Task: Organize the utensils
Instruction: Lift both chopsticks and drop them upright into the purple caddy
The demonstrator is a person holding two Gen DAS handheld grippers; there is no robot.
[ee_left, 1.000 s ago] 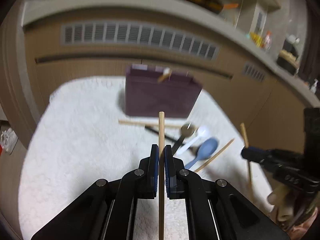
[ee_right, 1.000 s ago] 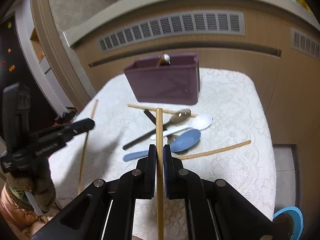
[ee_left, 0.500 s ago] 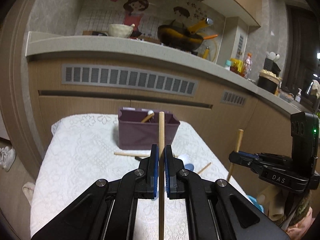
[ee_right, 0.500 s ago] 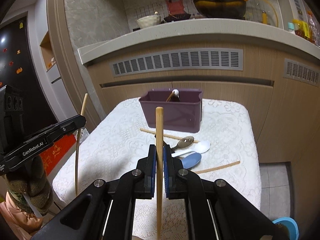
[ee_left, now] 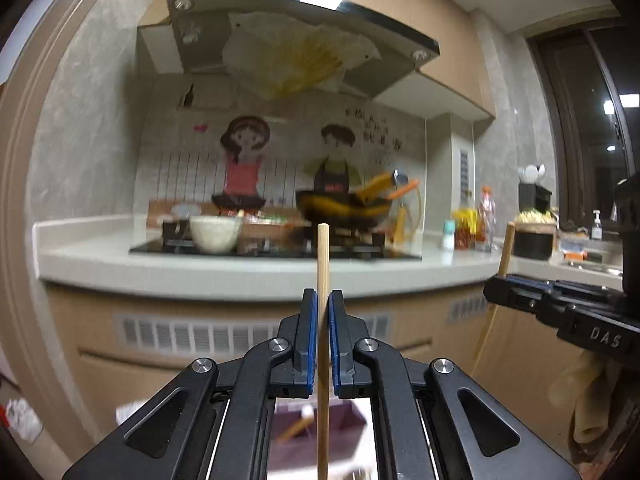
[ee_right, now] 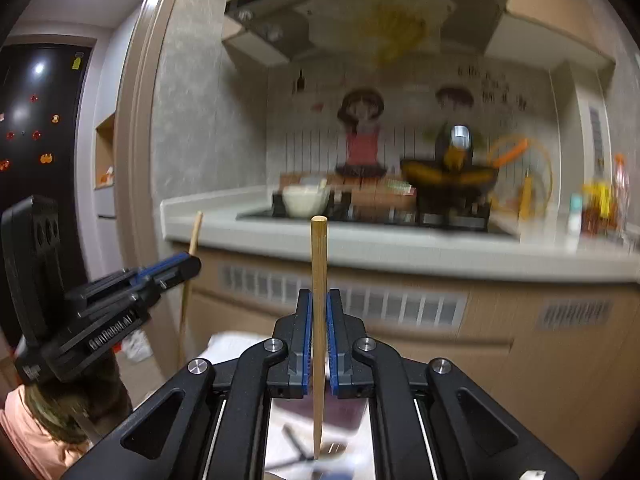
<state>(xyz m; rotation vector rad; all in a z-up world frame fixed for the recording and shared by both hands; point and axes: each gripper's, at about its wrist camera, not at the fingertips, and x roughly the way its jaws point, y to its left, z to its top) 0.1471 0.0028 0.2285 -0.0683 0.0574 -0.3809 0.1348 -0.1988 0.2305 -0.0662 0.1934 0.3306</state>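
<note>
Kitchen counter, hob and extractor hood fill both wrist views, so each camera is tipped up well above the cloth-covered worktop [ee_right: 224, 344]. The left tool [ee_left: 323, 338] is clamped on a wooden chopstick [ee_left: 322, 272] whose long axis runs upright, 12 to 6 o'clock, through the blue pads. The right tool [ee_right: 319, 338] is clamped likewise on a second chopstick [ee_right: 318, 280], its narrow tip pointing down at 6 o'clock. The purple bin [ee_left: 352, 416] sits low at 6 o'clock under both tools, half hidden by the fingers, with one utensil already leaning inside. Judging from this, both sticks hang over or just short of the bin, and lowering along their own axis should drop them in; which tool is nearer cannot be told
</note>
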